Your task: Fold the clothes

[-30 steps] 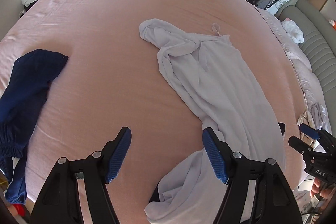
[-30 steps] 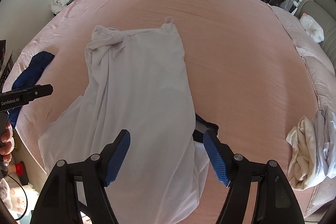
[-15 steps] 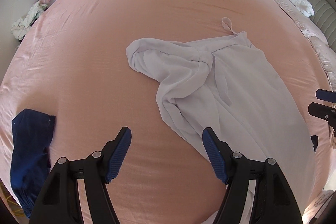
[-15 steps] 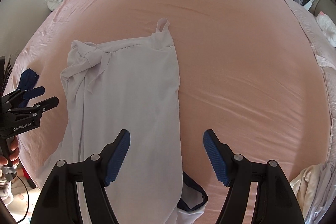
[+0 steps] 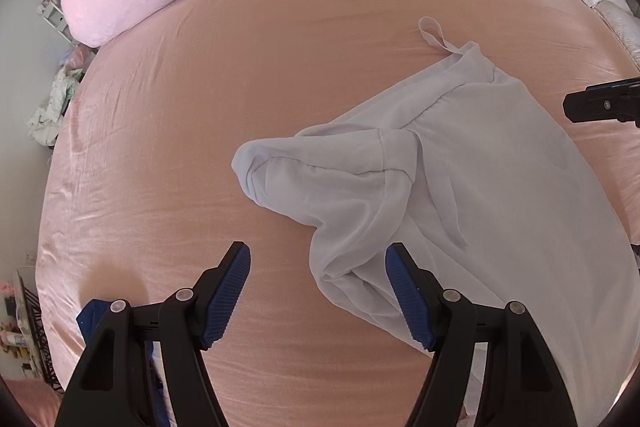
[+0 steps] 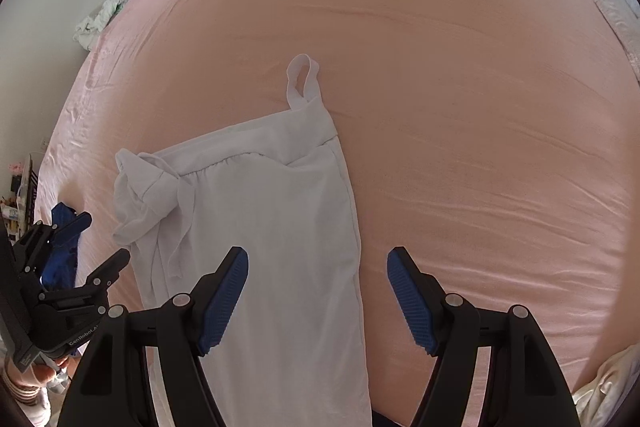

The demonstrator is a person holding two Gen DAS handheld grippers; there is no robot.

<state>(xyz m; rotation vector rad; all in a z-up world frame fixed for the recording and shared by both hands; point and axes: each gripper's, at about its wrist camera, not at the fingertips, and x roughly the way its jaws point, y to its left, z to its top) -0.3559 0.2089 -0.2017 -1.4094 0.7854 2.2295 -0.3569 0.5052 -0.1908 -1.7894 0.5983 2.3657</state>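
Grippers hovering over pale garment [image 6: 256,227] lying on pink bed [image 6: 460,107]: left gripper [image 5: 318,291] and right gripper [image 6: 318,291] both standing wide apart, gripping nothing.

A pale lilac-white garment [image 6: 264,227] lies on a plain salmon-pink sheet [image 6: 460,107], beside a dark blue cloth [image 6: 60,247].

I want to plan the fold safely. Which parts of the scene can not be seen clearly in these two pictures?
- White garment: its lower end is hidden behind the right gripper in the right wrist view.
- Dark blue cloth: mostly hidden behind the left gripper in the left wrist view.
- Bunched corner: which part of the garment it is cannot be told.
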